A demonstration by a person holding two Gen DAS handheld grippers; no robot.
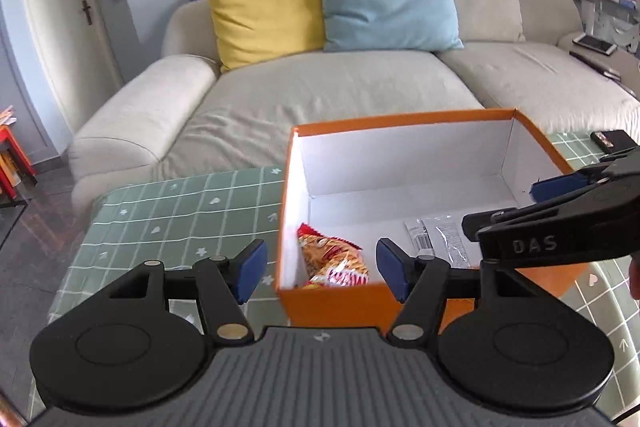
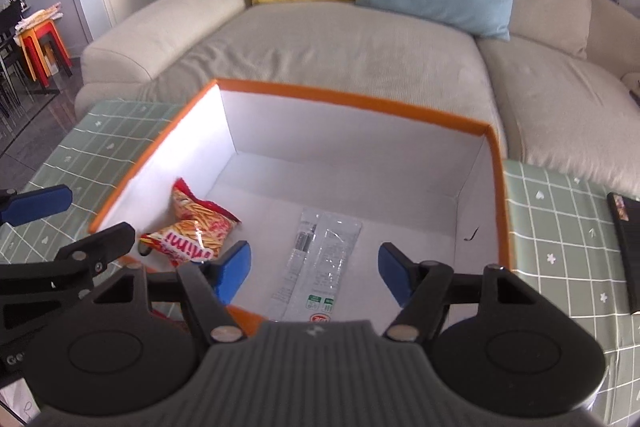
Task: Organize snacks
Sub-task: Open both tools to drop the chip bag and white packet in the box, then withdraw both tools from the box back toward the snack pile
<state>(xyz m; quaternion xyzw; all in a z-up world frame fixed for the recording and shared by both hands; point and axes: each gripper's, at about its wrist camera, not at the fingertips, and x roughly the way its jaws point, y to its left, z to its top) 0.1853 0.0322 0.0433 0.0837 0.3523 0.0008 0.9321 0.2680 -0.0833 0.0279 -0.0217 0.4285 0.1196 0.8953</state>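
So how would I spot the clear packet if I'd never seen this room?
Find the orange box with white insides on the green checked tablecloth, in front of the sofa. Two packets lie on its floor. The clear packet lies flat near the middle, see-through with small print, unlike the crumpled red and yellow snack bag by the left wall.

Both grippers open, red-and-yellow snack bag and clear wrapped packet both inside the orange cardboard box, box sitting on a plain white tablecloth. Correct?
One error: the tablecloth is green with a white grid, not plain white, as the right wrist view shows. The rest holds: left gripper and right gripper are open, and the red-and-yellow snack bag and clear wrapped packet lie inside the orange cardboard box.
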